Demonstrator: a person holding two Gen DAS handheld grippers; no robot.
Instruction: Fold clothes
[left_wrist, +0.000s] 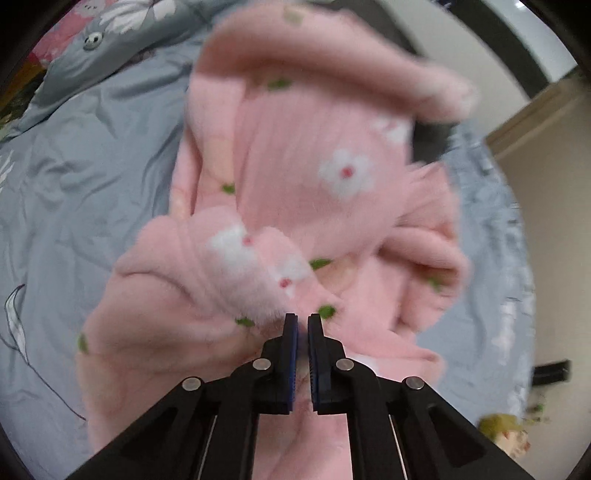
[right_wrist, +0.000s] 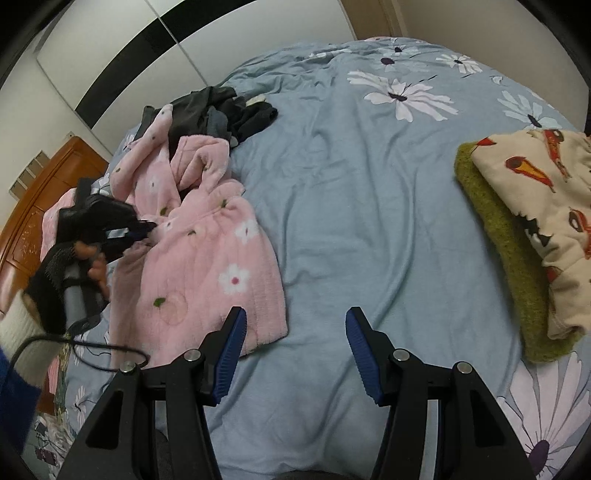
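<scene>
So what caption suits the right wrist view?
Open right fingers hover over blue floral bedsheet; left fingers pinch fluffy pink flowered garment.

One pink flowered garment (right_wrist: 207, 258), one dark clothes heap (right_wrist: 218, 110) — two folded pieces (right_wrist: 532, 206) stacked, two grippers.

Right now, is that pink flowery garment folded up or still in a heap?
Still in a heap. The pink garment lies rumpled on the blue bedsheet, with bunched folds and no flat, squared edges.

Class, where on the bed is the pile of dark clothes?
In the right wrist view, the dark clothes lie upper left on the blue sheet, just behind the pink robe.
</scene>
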